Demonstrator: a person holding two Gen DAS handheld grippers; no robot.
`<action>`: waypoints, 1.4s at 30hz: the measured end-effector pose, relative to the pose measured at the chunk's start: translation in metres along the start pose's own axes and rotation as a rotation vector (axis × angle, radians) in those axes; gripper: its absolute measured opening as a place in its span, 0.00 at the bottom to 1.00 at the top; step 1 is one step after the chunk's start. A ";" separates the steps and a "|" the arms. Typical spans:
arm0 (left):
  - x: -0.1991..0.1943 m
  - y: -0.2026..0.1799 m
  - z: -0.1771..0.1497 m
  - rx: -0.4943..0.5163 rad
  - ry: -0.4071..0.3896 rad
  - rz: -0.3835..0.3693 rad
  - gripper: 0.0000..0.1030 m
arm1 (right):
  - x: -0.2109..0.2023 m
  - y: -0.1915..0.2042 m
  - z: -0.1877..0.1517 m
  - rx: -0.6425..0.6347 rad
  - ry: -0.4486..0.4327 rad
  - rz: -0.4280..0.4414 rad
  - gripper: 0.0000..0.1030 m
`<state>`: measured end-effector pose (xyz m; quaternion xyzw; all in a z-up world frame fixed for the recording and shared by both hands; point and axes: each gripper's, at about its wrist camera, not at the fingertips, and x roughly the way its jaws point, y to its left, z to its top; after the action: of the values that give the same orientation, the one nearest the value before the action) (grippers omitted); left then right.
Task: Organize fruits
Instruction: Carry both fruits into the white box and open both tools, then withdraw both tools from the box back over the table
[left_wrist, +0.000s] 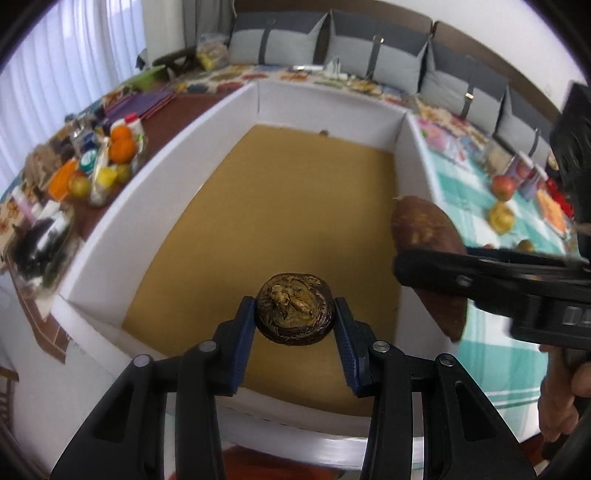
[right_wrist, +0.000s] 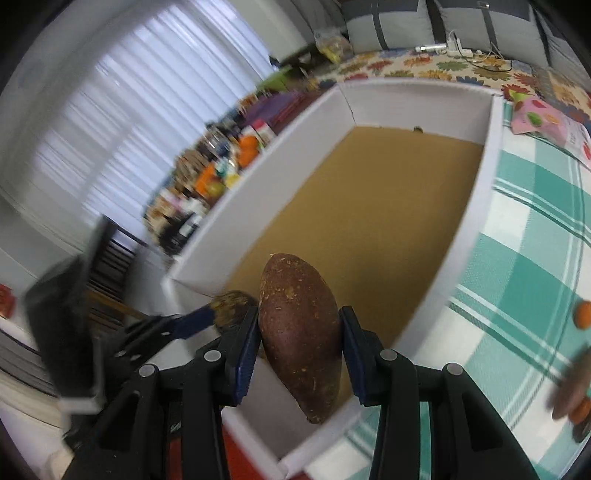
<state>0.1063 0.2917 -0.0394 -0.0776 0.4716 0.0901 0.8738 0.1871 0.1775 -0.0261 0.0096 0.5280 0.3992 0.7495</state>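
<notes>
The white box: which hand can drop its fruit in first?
Probably the left. The left gripper already holds its round dark fruit over the white box's brown floor, while the right gripper's long brown fruit hangs over the wall.

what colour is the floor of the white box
Mustard-tan box floor, plain and unpatterned; clearest in the left wrist view.

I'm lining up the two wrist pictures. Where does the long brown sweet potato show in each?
Left wrist view: the sweet potato is at the right, clamped in the right gripper over the box's right wall.
Right wrist view: the sweet potato is at bottom centre, held between the gripper's fingers.
Shared landmark: the white box with the tan floor.
</notes>
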 end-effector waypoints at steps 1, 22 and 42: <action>0.001 0.004 -0.001 0.000 0.004 0.000 0.42 | 0.007 0.000 0.001 -0.009 0.008 -0.023 0.41; 0.018 -0.118 0.009 0.263 -0.080 -0.085 0.81 | -0.174 -0.108 -0.133 -0.071 -0.209 -0.358 0.76; -0.022 -0.151 -0.045 0.326 -0.170 0.081 0.81 | -0.221 -0.217 -0.305 0.239 -0.290 -0.753 1.00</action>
<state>0.0931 0.1329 -0.0378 0.0921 0.4070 0.0540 0.9072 0.0437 -0.2291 -0.0828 -0.0411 0.4263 0.0278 0.9032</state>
